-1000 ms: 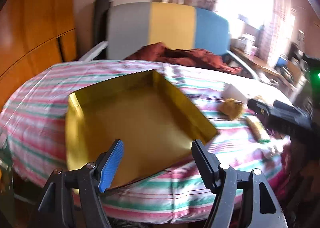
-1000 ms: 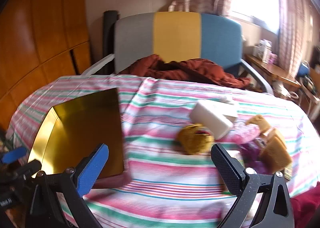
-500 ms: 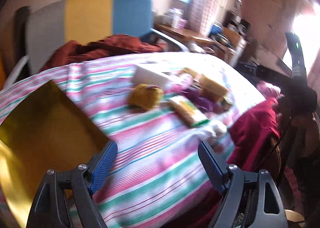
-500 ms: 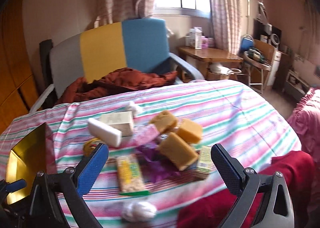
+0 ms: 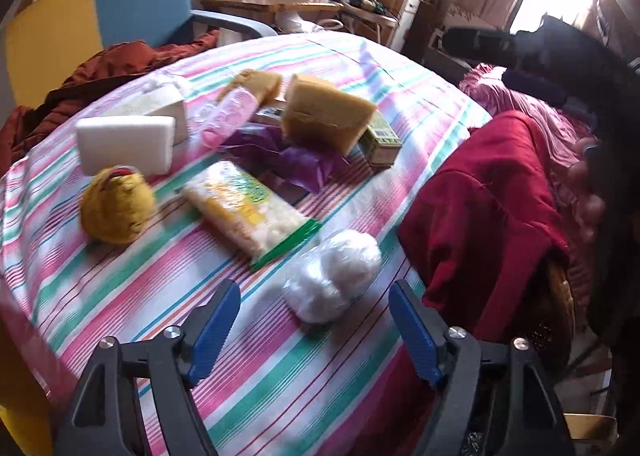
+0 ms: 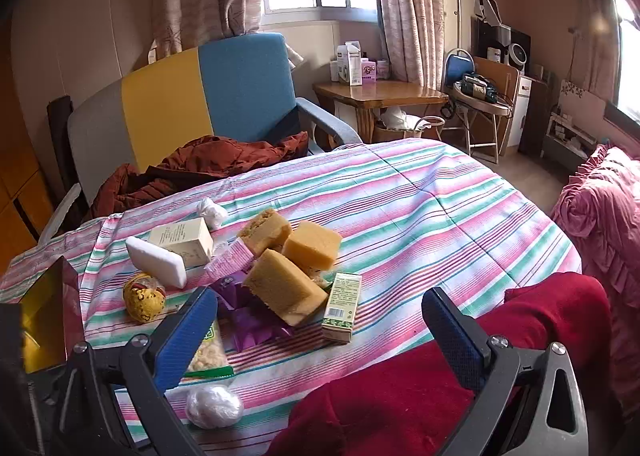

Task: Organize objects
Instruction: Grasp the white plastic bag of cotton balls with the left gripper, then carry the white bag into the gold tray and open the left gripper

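Observation:
A pile of small objects lies on the striped tablecloth (image 5: 120, 280): a white plastic wad (image 5: 332, 276), a snack packet (image 5: 248, 208), a yellow ball (image 5: 116, 208), a white sponge block (image 5: 126, 142), tan sponges (image 5: 326, 116), a pink bottle (image 5: 228, 116), a green box (image 5: 382, 140) and purple wrapping (image 5: 296, 160). My left gripper (image 5: 314, 328) is open and empty, just short of the white wad. My right gripper (image 6: 320, 332) is open and empty above the pile, near the green box (image 6: 340, 306) and tan sponges (image 6: 286, 290). The gold tray (image 6: 44, 320) sits at the left edge.
A red garment (image 6: 440, 388) hangs over a chair back at the table's right edge. A grey, yellow and blue armchair (image 6: 200, 88) with a rust cloth (image 6: 208, 164) stands behind the table. A wooden side table (image 6: 380, 92) and a pink bed (image 6: 600, 196) are to the right.
Both grippers have swung to the right, away from the gold tray and over the pile of objects. The left gripper has come close to the white wad. Both stay open.

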### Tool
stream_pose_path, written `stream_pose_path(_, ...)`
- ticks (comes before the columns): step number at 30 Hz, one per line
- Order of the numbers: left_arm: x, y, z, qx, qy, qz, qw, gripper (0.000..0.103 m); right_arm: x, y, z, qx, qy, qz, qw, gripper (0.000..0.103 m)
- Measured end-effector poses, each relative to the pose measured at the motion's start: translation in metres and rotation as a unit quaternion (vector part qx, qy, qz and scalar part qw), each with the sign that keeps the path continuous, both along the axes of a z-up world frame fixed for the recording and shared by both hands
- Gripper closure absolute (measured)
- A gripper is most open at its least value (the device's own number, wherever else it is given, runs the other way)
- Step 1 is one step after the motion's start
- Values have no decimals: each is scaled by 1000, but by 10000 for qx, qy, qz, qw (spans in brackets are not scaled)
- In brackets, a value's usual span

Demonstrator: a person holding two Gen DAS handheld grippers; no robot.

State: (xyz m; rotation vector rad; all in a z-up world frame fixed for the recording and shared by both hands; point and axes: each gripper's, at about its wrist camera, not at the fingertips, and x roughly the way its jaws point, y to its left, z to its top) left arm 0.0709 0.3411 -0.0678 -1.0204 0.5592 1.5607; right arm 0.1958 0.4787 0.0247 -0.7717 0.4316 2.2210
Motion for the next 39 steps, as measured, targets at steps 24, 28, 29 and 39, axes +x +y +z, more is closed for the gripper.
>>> stream_pose_path(24, -42, -84, -7, 347, -79, 972, 9946, 63, -113, 27, -54, -206, -2194, 1721, 9601, 3)
stream_pose_path(28, -45, -92, 6, 508, -61, 1136, 9922, 63, -136, 43, -80, -360, -2801, 1790, 9425, 23)
stream_pose_path(29, -47, -94, 9, 560, -69, 1180, 9914, 63, -139, 44, -86, -448, -2899, 1835, 9382, 39)
stream_pose_path(39, -64, -142, 40, 1055, -56, 1788, 9782, 63, -114, 19, -28, -232, -1994, 1824, 9625, 54)
